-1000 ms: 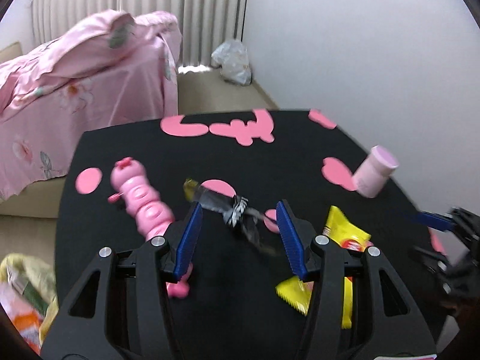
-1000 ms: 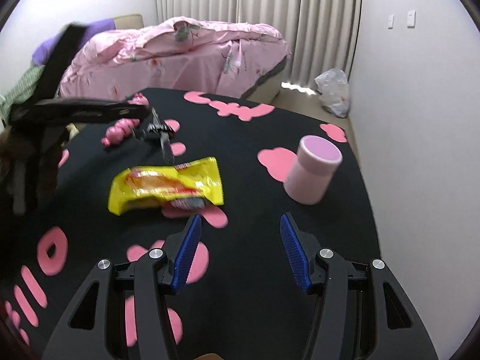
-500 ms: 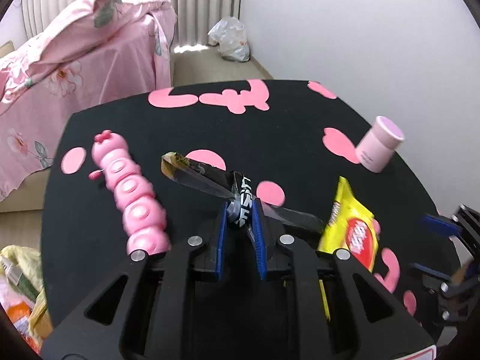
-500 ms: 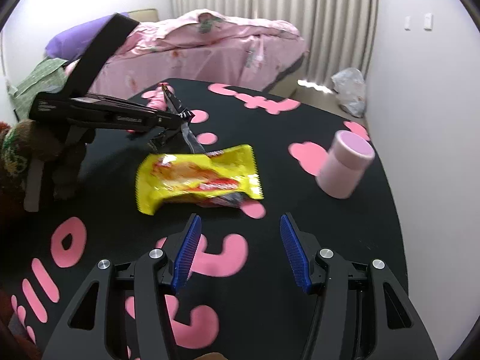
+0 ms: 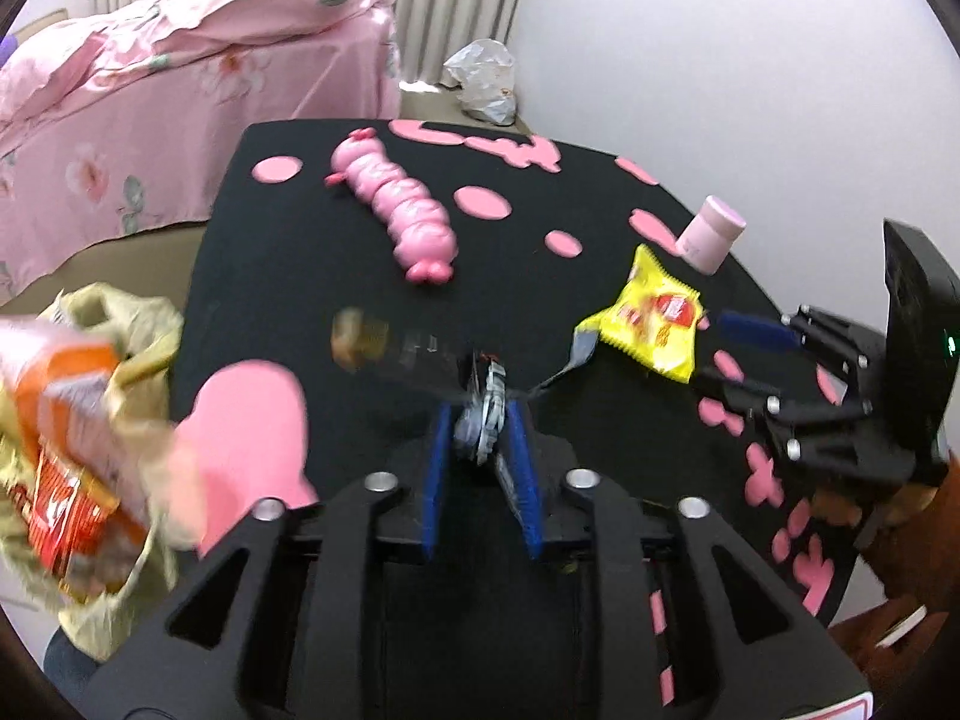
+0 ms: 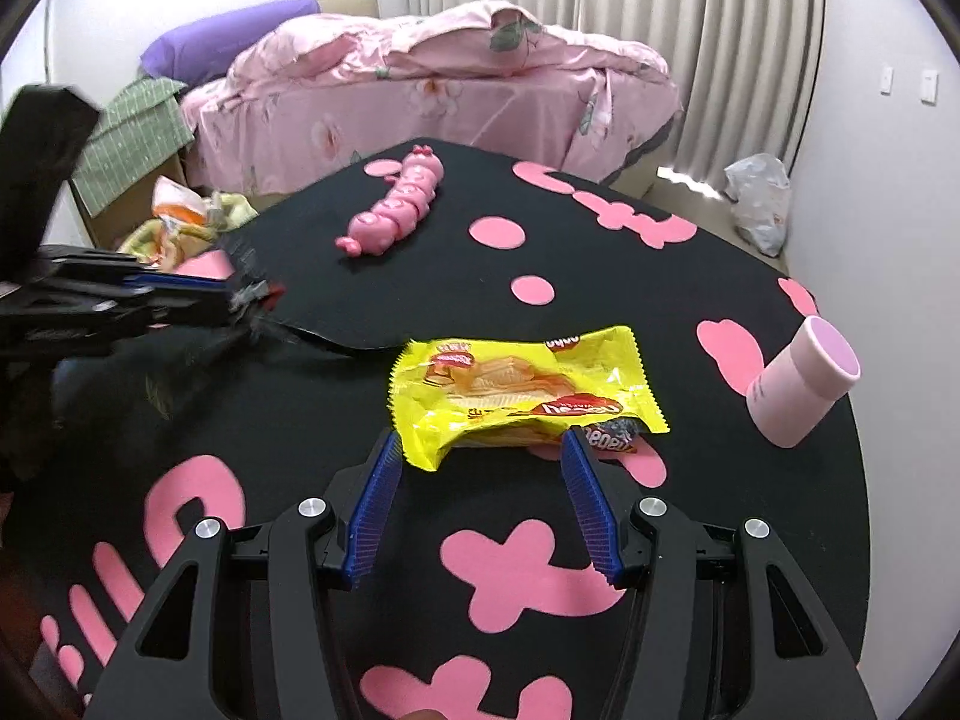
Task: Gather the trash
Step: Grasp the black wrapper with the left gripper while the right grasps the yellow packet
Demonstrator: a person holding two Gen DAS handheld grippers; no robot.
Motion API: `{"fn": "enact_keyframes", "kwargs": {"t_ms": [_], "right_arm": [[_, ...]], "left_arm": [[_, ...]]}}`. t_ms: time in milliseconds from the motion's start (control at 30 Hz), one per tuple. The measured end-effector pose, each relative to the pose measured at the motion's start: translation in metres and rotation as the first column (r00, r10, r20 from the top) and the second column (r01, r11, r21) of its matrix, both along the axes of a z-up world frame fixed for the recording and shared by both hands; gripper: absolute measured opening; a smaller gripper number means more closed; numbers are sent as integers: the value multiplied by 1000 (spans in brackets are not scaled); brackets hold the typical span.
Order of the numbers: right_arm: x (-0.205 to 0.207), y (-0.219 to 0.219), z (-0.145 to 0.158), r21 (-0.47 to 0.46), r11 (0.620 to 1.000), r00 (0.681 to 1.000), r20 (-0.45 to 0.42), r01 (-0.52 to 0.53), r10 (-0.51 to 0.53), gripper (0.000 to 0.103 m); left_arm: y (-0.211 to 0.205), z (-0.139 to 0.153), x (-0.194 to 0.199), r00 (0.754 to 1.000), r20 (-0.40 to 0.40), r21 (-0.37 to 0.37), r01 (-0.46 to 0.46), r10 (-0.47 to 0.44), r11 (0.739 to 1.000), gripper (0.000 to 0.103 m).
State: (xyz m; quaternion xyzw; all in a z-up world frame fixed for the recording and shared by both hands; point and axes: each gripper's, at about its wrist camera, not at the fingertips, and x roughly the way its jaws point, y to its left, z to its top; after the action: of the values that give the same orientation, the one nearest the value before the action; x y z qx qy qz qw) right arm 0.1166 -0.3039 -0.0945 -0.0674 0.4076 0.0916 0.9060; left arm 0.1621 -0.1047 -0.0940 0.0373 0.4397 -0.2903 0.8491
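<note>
Yellow snack packet (image 6: 528, 393), label unreadable, lies before the wide right gripper (image 6: 480, 495); left gripper (image 5: 480, 450) pinches a clear wrapper (image 5: 480, 414).

A crumpled clear wrapper (image 5: 474, 402) is hanging pinched above the black worktop (image 5: 288, 276), while a yellow snack packet (image 6: 522, 390) is lying flat near a bag of trash (image 5: 78, 420).

The left gripper (image 5: 480, 420), which closed on the crinkled clear-and-silver plastic wrapper (image 5: 420, 360), has carried it off toward the table's edge (jaws just easing wider, wrapper between them), while the right gripper (image 6: 480, 456) has advanced to the yellow snack packet (image 6: 522, 390).
</note>
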Motion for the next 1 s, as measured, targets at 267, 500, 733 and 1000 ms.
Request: {"fn": "enact_keyframes", "kwargs": {"t_ms": [267,500,733,1000], "right_arm": [[-21,-41,-11,-299,937,983,17,181,-184,52],[-21,-80,17,186,943,961,-26,276,-276,52],[52,-49,-11,320,885,939,-176,338,-295,52],[79,-27,-10,203,949,969,-105,240,-223,20]], "left_arm": [[22,11,-15,999,40,-70,-12,14,997,37],[27,28,-20,994,104,-103,-30,41,994,43],[40,38,-21,986,142,-89,-71,83,994,44],[54,32,-13,986,118,-94,-110,120,990,46]]}}
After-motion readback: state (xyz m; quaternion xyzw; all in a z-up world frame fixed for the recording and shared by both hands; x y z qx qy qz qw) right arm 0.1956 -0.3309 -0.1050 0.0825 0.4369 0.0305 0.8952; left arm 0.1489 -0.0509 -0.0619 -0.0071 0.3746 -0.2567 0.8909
